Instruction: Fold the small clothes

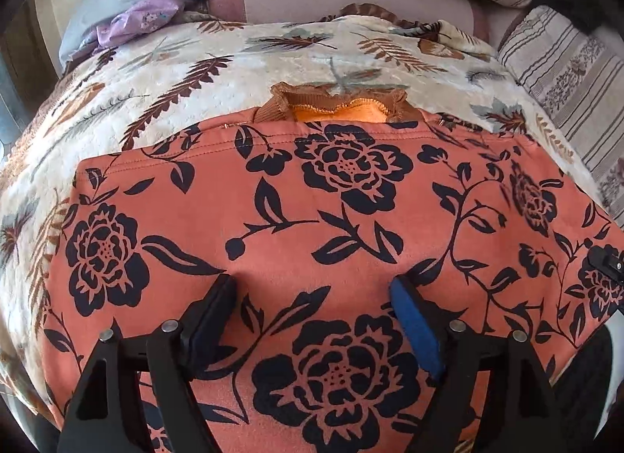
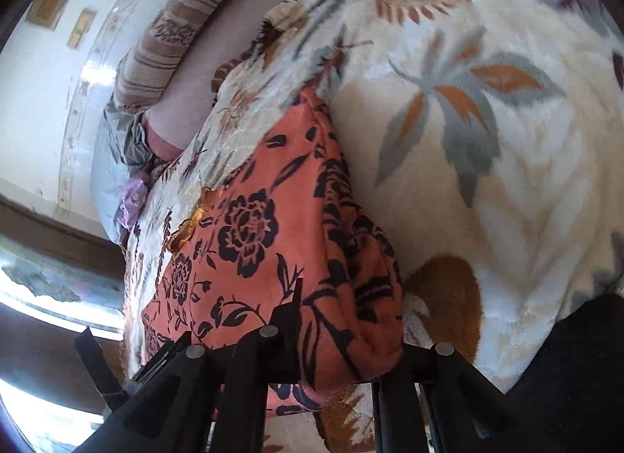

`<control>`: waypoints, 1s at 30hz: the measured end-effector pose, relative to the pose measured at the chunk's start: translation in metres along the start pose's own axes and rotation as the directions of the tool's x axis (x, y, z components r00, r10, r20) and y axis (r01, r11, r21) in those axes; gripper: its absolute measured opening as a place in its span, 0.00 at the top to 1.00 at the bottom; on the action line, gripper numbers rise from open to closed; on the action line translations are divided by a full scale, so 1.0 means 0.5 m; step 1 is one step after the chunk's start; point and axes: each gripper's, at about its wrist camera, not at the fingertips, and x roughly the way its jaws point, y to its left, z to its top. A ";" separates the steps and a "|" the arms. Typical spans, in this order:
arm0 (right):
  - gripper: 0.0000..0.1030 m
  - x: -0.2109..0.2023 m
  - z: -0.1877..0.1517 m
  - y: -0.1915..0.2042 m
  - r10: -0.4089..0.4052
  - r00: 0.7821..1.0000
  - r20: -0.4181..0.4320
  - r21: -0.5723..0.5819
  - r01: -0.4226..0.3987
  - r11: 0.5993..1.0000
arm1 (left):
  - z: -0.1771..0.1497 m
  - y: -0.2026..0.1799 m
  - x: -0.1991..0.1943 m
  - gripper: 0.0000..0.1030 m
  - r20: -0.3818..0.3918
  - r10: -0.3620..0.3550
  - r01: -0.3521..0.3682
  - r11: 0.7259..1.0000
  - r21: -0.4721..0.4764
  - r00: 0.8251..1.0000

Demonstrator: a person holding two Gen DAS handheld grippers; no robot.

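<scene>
Fingers of your left gripper [image 1: 312, 289] stand apart, resting on the floral garment [image 1: 296, 219] filling the lower frame on the bed [image 1: 175, 63]. Your right gripper [image 2: 335, 336] looks clamped on the garment's bunched edge, bottom centre, though one finger is hidden.

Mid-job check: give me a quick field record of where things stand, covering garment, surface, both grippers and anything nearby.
garment: orange floral garment, spread flat, brown collar at the far edge
surface: leaf-print blanket on a bed
left gripper: left gripper open, over the garment's near part, nothing between its fingers
right gripper: right gripper at the garment's side, where the cloth bunches up between its fingers; grip cannot be confirmed
fold state: side edge raised and bunched in the right wrist view
nearby: striped pillows, purple cloth
</scene>
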 end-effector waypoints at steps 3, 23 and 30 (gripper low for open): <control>0.89 -0.049 0.010 0.136 0.023 0.996 0.083 -0.189 -0.007 0.982 | 0.012 0.078 -0.054 0.21 0.094 -0.161 0.176 0.966 -0.189 0.982; 0.90 0.205 -0.297 0.469 -0.088 0.977 -0.194 -0.735 -0.085 0.673 | 0.025 0.339 0.050 0.14 0.314 -0.730 0.694 0.294 -0.657 0.607; 0.90 0.149 -0.258 0.487 -0.003 0.984 -0.177 -0.704 -0.125 0.699 | 0.080 0.298 0.035 0.14 0.252 -0.733 0.695 0.392 -0.603 0.632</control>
